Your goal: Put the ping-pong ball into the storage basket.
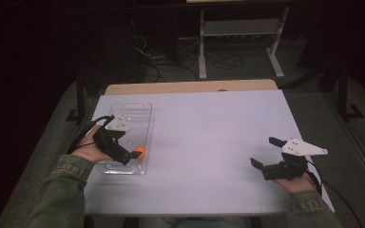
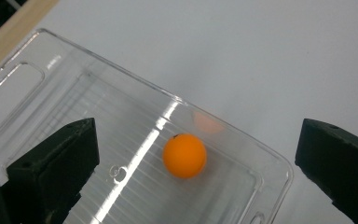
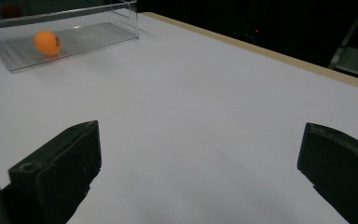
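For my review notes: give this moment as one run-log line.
left gripper: open, above orange ball | ball: loose in clear tray | right gripper: open, empty, over bare table

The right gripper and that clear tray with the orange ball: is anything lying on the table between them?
Nothing: from the right gripper to the clear tray holding the orange ball, the high view shows bare white table.
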Demonstrator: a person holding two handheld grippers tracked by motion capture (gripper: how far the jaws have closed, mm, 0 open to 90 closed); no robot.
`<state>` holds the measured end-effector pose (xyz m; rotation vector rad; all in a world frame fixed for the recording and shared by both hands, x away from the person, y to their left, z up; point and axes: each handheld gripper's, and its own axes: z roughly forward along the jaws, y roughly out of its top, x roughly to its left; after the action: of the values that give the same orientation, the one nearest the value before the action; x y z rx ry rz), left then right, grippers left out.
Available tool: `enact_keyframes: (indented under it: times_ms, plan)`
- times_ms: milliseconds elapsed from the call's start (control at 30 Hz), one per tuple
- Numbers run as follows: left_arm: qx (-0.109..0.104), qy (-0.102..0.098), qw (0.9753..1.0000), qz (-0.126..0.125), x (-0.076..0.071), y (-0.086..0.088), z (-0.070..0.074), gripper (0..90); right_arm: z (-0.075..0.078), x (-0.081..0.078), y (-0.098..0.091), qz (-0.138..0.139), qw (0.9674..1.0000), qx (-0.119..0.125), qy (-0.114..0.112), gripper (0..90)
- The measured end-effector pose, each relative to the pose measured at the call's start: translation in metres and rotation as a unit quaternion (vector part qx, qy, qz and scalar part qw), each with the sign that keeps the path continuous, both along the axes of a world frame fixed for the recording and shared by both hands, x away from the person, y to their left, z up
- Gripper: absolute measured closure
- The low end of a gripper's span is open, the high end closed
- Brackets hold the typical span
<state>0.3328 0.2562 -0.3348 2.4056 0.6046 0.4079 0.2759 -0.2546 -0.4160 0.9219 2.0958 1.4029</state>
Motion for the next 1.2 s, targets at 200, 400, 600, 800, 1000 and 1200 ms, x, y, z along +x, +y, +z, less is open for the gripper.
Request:
enact_keyframes:
  times_ms: [200, 400, 600, 800, 1000, 1200]
  plan:
    - [-0.042, -0.013, 0.9989, 0.017, -0.005, 0.009, -0.001, 0.0, 0.0, 0.0, 0.0, 0.0, 1.0, -0.001, -0.001, 0.0]
    - [-0.069, -0.023, 0.9972, 0.02, -0.01, 0.011, -0.003, 0.0, 0.0, 0.0, 0.0, 0.0, 1.0, -0.001, -0.001, 0.0]
    - [-0.092, -0.036, 0.9947, 0.028, -0.017, 0.013, -0.005, 0.0, 0.0, 0.0, 0.0, 0.0, 1.0, 0.0, 0.0, 0.0]
    - [-0.119, -0.046, 0.9905, 0.049, -0.022, 0.023, -0.012, 0.0, 0.0, 0.0, 0.0, 0.0, 1.0, 0.0, 0.0, 0.0]
    - [-0.143, -0.065, 0.9854, 0.067, -0.029, 0.035, -0.012, 0.0, 0.0, 0.0, 0.0, -0.001, 1.0, 0.0, 0.0, 0.0]
    - [-0.158, -0.08, 0.9813, 0.076, -0.037, 0.041, -0.014, 0.0, 0.0, -0.001, 0.0, -0.001, 1.0, 0.0, 0.0, 0.0]
